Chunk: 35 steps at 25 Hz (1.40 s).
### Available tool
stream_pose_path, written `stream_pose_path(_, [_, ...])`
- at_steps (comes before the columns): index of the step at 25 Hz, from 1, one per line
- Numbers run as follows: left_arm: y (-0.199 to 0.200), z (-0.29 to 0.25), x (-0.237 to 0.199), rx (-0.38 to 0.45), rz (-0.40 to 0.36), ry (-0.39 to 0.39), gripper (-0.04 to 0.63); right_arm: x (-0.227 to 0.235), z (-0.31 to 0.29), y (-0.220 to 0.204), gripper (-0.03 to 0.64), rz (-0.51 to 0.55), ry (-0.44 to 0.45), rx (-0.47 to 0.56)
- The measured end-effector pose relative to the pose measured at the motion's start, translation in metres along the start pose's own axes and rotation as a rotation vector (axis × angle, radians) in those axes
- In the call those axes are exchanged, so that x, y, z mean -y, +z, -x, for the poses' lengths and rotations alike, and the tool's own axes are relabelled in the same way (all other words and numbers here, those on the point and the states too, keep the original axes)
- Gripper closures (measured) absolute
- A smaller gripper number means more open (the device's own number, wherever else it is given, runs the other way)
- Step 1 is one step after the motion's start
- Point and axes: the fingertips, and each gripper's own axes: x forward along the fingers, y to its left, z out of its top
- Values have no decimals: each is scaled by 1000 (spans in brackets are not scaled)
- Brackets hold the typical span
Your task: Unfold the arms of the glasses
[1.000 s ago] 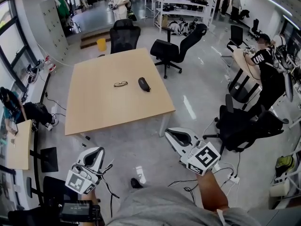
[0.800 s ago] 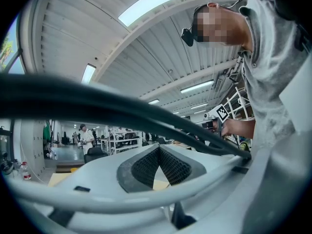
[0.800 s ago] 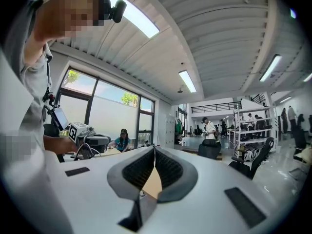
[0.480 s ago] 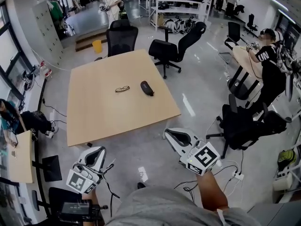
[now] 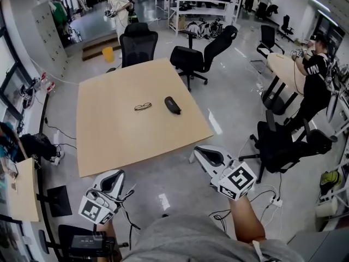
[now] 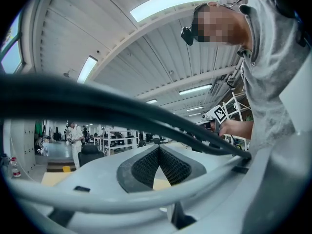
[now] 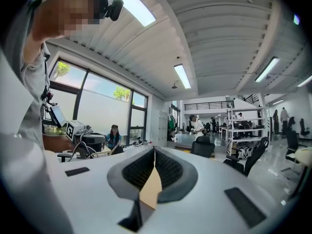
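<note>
I see the glasses (image 5: 143, 107) lying on the pale wooden worktop (image 5: 109, 141), near its middle, with their arms folded as far as I can tell at this size. A black case (image 5: 173, 105) lies just beside them on the right, not touching them. My left tool (image 5: 113, 175) and right tool (image 5: 200, 153) both hang over the grey floor (image 5: 174, 179) on my side of the worktop, well apart from the glasses and pointing roughly towards them. In the left gripper view the left tool (image 6: 158, 150) has its ribbed pads pressed together at the tips with nothing between them. In the right gripper view the right tool (image 7: 154, 152) is likewise pressed together and empty. Two black office chairs (image 5: 137, 42) stand at the far edge of the worktop.
</note>
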Motion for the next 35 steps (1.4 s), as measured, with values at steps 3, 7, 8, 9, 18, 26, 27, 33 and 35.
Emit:
stream_pose_path(3, [-4,-1,-13,8,16,-2,589,-2,-13,3,607,13,-1,-7])
stream_pose_path(7, [-7,-3,-26,18,32,5,589,0,-29,0,607,13,9,-31])
stream_pose_path(8, [-9,-6,-30,18,36,9,589,4,-34,-1,607,12,10,-33])
stream_pose_path(9, [-12,-9,-35,15,42,12,589,8,-40,-2,607,11,11,-34])
stream_pose_path(18, [-37,-65,-87,-34,63,71,588,75,-112,-18,607,-18,81,-36])
stream_pose_path(26, [-26,-147,-123,-34,26,109,588,153,-160,-4,607,-21,146,0])
stream_pose_path(27, [-28,-156,-127,-33,25,115,589,161,-165,-6,607,-20,153,-1])
stream_pose_path(33, [-39,-188,-147,-53,33,148,589,194,-188,-14,607,-33,187,-8])
stream_pose_path(35, [-43,-195,-152,-55,38,159,589,201,-195,-15,607,-30,203,-11])
